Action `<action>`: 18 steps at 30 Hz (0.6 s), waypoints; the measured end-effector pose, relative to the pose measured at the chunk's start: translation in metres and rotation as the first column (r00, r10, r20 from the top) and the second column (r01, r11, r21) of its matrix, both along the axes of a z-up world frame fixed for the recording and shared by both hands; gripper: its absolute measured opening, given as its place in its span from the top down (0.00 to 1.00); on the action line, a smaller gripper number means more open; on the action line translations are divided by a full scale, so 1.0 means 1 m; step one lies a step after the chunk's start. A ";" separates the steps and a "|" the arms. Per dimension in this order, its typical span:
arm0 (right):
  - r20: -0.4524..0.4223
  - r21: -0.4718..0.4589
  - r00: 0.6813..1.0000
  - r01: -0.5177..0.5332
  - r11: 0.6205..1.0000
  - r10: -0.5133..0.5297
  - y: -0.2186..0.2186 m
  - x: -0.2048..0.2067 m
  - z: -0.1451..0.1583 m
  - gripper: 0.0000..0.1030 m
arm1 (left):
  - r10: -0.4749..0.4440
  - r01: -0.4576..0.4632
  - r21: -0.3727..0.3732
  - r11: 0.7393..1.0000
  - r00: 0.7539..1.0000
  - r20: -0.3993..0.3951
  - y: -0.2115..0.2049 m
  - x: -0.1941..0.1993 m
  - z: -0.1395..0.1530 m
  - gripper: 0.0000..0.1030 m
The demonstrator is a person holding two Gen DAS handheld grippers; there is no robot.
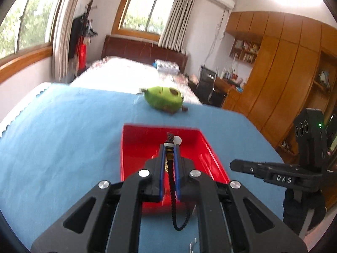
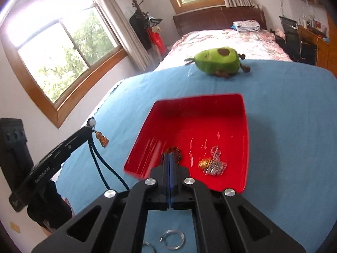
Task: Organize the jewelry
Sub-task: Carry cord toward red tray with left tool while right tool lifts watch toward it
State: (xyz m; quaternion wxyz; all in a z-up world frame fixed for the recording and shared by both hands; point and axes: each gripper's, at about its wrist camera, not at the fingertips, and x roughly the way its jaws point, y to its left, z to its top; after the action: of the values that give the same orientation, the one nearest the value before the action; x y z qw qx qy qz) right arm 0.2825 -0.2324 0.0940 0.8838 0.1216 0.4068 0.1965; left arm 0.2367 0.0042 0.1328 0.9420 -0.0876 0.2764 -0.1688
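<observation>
My left gripper (image 1: 170, 145) is shut on a black cord necklace (image 1: 173, 191) with a white bead and an amber pendant, held above the near part of the red tray (image 1: 212, 154). In the right wrist view the left gripper (image 2: 89, 126) holds the necklace (image 2: 99, 160) left of the red tray (image 2: 145, 130), its cord hanging down. My right gripper (image 2: 169, 155) is shut with nothing seen between its fingers, over the tray's near edge. It also shows in the left wrist view (image 1: 233, 164). A dark ring (image 2: 175, 152) and a silver and gold jewelry heap (image 2: 212, 163) lie in the tray.
The tray sits on a blue cloth (image 2: 284, 109) over a table. A green avocado plush (image 2: 218, 62) lies at the far edge; it also shows in the left wrist view (image 1: 163, 99). A silver bangle (image 2: 172, 239) and another ring (image 2: 148, 246) lie on the cloth under my right gripper.
</observation>
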 end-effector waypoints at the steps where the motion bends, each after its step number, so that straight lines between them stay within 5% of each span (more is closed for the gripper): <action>1: 0.000 -0.007 1.000 0.013 1.000 -0.013 -0.001 0.008 -0.002 1.00 | 0.007 -0.007 0.006 1.000 1.000 0.008 -0.006 0.007 0.000 0.94; 6: -0.070 -0.016 0.997 0.029 0.999 -0.030 -0.007 0.028 -0.036 1.00 | 0.038 -0.035 0.033 0.999 0.997 -0.074 -0.027 0.062 -0.034 0.94; 11: -0.135 -0.046 0.989 -0.071 0.996 0.064 -0.006 0.002 -0.064 0.96 | 0.058 -0.050 0.052 0.997 0.986 -0.158 -0.020 0.085 -0.062 0.94; 14: -0.183 -0.074 0.979 -0.108 0.991 0.093 -0.006 -0.017 -0.083 0.65 | 0.054 -0.050 0.034 0.998 0.987 -0.153 -0.017 0.082 -0.056 0.94; 18: -0.246 -0.112 0.966 -0.106 0.988 0.076 0.003 -0.018 -0.109 0.63 | 0.040 -0.038 0.014 0.999 0.991 -0.126 -0.017 0.070 -0.045 0.94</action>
State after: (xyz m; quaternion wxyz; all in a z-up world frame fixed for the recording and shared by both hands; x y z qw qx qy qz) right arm 0.2641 -0.2290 -0.0154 0.8237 0.0705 0.5277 0.1952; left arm 0.3068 -0.0123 0.0879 0.9263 -0.0979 0.3346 -0.1429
